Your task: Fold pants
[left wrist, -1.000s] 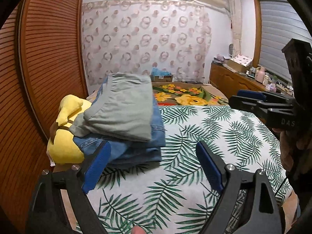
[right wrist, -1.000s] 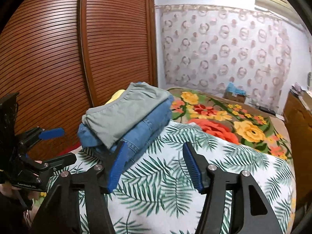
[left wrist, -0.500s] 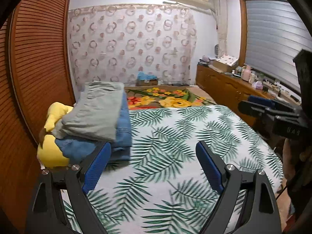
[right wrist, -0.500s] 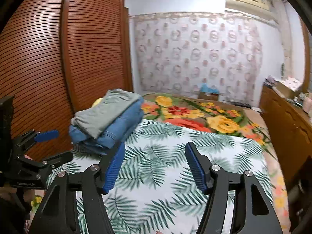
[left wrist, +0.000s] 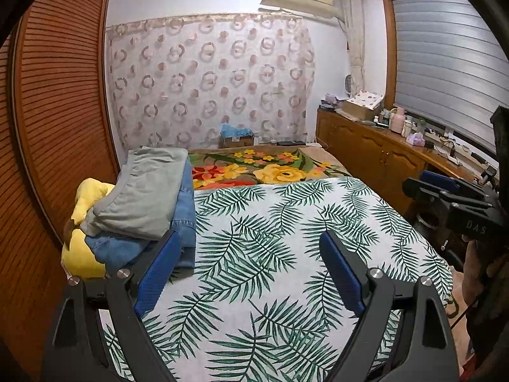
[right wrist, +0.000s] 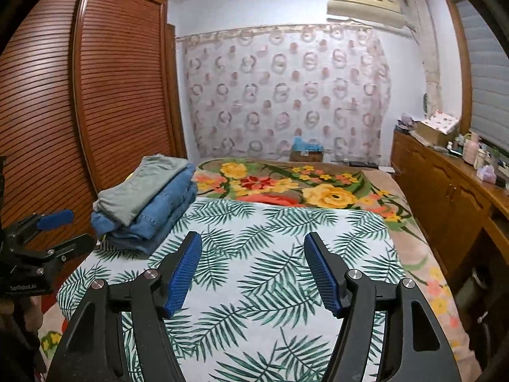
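Hovering wide apart, empty: left tool, right tool; one pants stack.

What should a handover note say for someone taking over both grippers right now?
Left gripper: open, holding nothing, above the leaf-print sheet.
Right gripper: open, holding nothing, above the same sheet.
Things: grey pants lie folded on top of folded jeans, at the left edge of the bed beside a yellow plush toy.
Done: both pairs in the stack look folded.
Left: no unfolded pants in view; check outside the frame before stopping.
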Demonstrator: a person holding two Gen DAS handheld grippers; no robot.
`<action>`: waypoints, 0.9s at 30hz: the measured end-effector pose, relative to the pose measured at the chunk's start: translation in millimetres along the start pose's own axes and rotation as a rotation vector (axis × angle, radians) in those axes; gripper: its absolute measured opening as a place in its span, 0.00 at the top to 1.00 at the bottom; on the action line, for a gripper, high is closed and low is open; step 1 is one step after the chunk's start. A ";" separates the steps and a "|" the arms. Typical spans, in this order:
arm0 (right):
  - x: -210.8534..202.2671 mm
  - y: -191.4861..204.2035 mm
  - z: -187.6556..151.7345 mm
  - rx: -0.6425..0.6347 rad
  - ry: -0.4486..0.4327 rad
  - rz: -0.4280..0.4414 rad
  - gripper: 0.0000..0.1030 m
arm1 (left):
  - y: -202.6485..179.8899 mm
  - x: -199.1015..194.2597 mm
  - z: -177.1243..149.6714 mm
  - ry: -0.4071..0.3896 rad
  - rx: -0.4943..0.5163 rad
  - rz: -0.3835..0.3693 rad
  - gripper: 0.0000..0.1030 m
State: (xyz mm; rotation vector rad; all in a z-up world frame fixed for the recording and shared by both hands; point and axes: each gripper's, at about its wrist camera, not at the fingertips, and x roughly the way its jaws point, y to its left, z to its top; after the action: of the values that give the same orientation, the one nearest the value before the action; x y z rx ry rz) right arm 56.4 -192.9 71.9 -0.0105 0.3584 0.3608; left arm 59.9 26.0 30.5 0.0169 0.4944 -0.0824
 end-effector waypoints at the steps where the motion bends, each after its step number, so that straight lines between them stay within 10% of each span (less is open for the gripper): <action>1: -1.8 -0.1 0.1 0.008 -0.004 -0.004 0.33 | -0.2 -1.3 0.8 -0.004 0.001 0.004 0.14; 27: -28.5 4.4 -27.3 0.034 -0.095 -0.047 0.33 | -1.8 -39.2 6.1 -0.077 -0.021 0.018 0.14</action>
State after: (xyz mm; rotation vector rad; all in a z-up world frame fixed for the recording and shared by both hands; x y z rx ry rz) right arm 20.6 -200.6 56.4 0.0316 0.2699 0.3079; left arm 28.2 27.0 54.4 -0.0021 0.4178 -0.0602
